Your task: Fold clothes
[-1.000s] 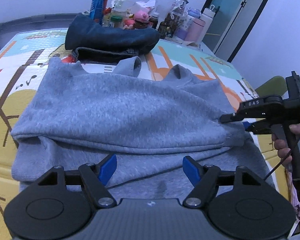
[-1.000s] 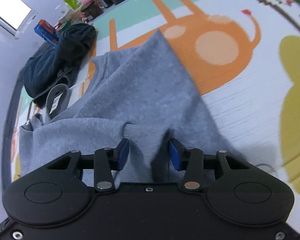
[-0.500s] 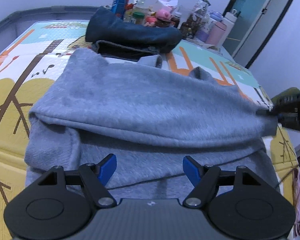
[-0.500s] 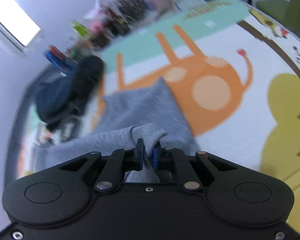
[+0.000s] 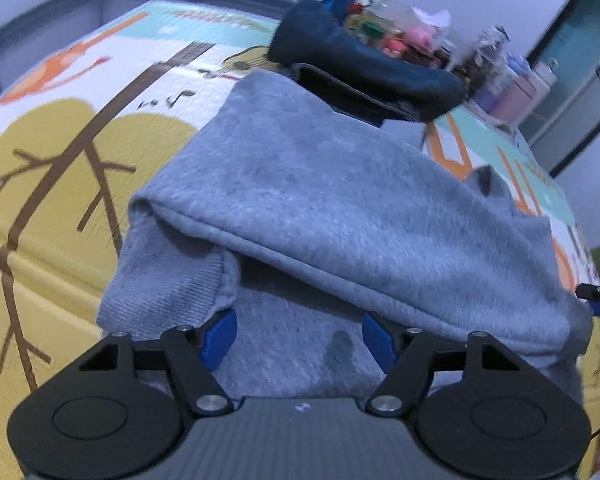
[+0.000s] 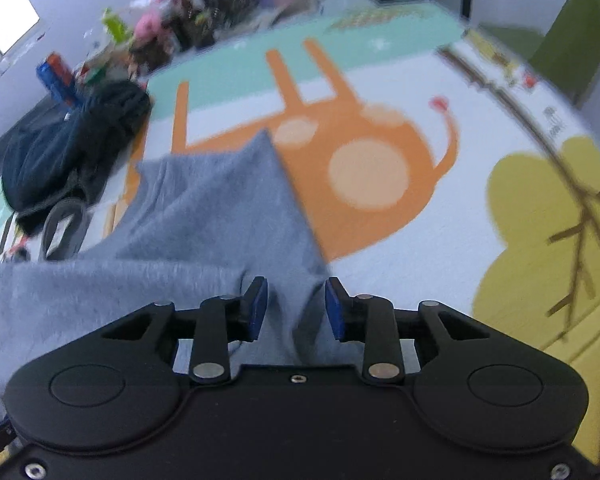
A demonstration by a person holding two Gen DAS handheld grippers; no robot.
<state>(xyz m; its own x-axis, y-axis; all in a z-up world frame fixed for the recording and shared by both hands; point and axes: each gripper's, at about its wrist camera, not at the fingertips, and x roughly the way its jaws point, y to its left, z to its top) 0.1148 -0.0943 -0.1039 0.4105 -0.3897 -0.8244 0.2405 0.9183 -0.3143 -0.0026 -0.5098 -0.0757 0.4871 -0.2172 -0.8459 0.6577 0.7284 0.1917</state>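
Note:
A grey sweatshirt (image 5: 320, 200) lies on the play mat with its upper layer folded over toward me; a ribbed cuff (image 5: 172, 288) sticks out at the near left. My left gripper (image 5: 298, 340) hovers over the near edge. Its jaws stand wide and are closing a little, and its blue pads grip no cloth. The jaws of my right gripper (image 6: 296, 308) are opening at the sweatshirt's right corner (image 6: 292, 320), where a ridge of grey cloth stands loose between the pads. The tip of the right gripper (image 5: 598, 300) shows at the right edge of the left wrist view.
A dark blue garment (image 5: 364, 68) lies bunched behind the sweatshirt, also seen as the dark bundle (image 6: 68, 152). Bottles, cans and toys (image 5: 400, 28) crowd the far edge. The printed mat (image 6: 380, 160) stretches right, with a green chair (image 6: 572, 40) beyond its corner.
The right gripper pinched the sweatshirt's corner shut, rose slightly, and now has its pads apart again. The left gripper moved left and lower toward the near edge and rolled.

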